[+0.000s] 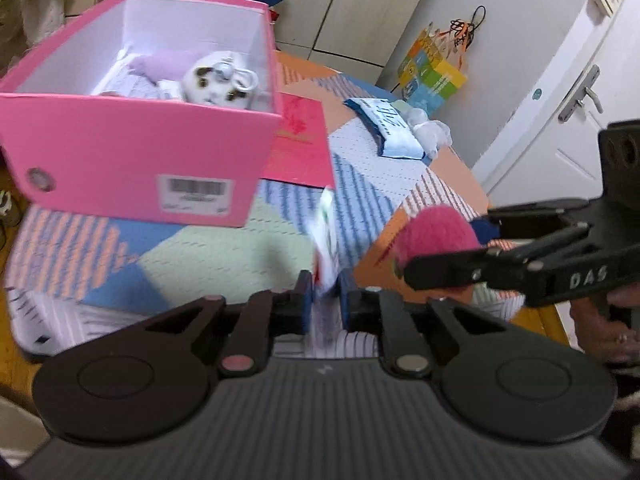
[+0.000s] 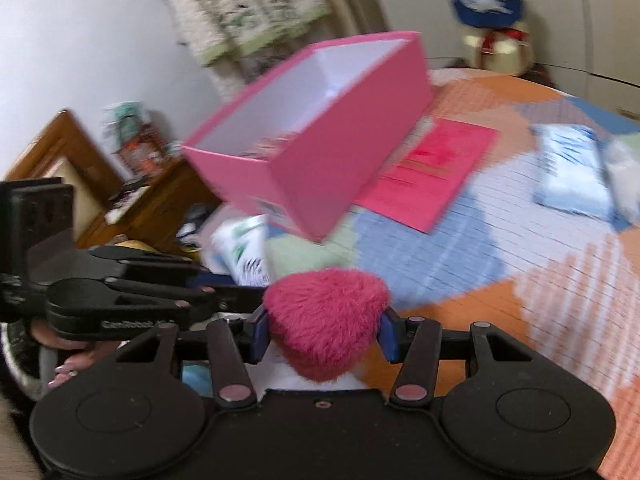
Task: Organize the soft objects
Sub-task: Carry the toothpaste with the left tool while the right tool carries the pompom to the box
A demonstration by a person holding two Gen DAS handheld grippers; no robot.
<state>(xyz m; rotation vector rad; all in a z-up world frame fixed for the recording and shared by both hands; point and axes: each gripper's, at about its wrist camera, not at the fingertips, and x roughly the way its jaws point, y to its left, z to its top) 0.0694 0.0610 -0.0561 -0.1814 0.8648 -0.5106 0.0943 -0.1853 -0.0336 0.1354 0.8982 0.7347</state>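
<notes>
A pink box (image 1: 140,152) stands open on the patchwork-covered table (image 1: 224,248). Inside it lie a white cat-face plush (image 1: 216,80) and a lilac plush (image 1: 168,64). My left gripper (image 1: 326,292) is shut on a thin white printed packet (image 1: 326,236), which sticks up between the pads in front of the box. My right gripper (image 2: 324,336) is shut on a fuzzy pink plush (image 2: 326,320), off the cloth to the right of the box (image 2: 340,152). In the right wrist view the left gripper (image 2: 240,292) and its packet (image 2: 248,248) are at the left, close beside the plush.
A red flat card (image 1: 300,144) lies right of the box. A blue-white packet (image 1: 392,128) and a white plush (image 1: 432,132) rest near the table's far right edge. A white door (image 1: 560,80) is behind. A hand (image 1: 612,320) holds the right gripper.
</notes>
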